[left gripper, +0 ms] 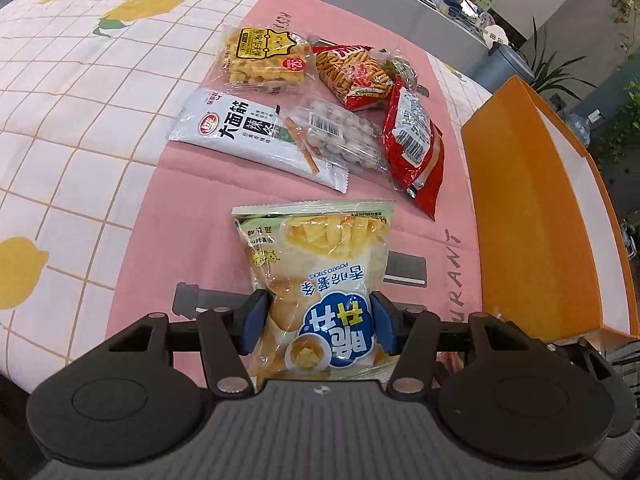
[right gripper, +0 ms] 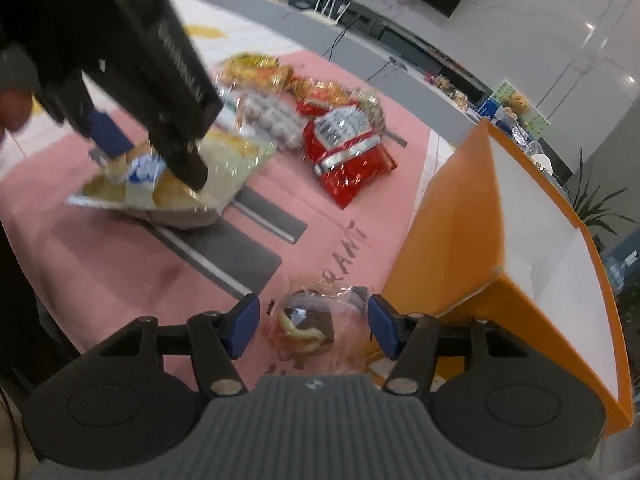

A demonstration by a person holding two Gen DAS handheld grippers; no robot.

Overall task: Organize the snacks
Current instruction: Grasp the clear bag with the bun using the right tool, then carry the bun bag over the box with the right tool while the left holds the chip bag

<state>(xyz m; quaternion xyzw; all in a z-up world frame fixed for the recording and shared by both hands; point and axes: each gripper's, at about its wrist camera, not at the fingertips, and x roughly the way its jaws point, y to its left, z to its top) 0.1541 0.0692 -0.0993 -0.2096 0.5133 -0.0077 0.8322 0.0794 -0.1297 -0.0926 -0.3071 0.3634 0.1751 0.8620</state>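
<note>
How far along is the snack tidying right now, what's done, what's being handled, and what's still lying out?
Done: nothing visibly; the part of the orange box that shows looks bare. In hand: the left gripper clamps the potato sticks bag; the right gripper straddles a small clear-wrapped chocolate snack, pads not yet pressing. Left: the white packet, yellow bag, clear bag of balls and two red bags.

The right gripper [right gripper: 313, 326] with blue pads [right gripper: 243, 326] hangs over a small clear-wrapped brown cake snack [right gripper: 310, 326], jaws apart on either side of it. An orange cardboard box [right gripper: 452, 216] stands just beside it. Farther off, the black left gripper [right gripper: 160, 160] squeezes a yellow crinkly chip bag [right gripper: 224, 160] above the pink tablecloth [right gripper: 120, 264]. A shiny red snack bag [right gripper: 348, 160] lies near.
</note>
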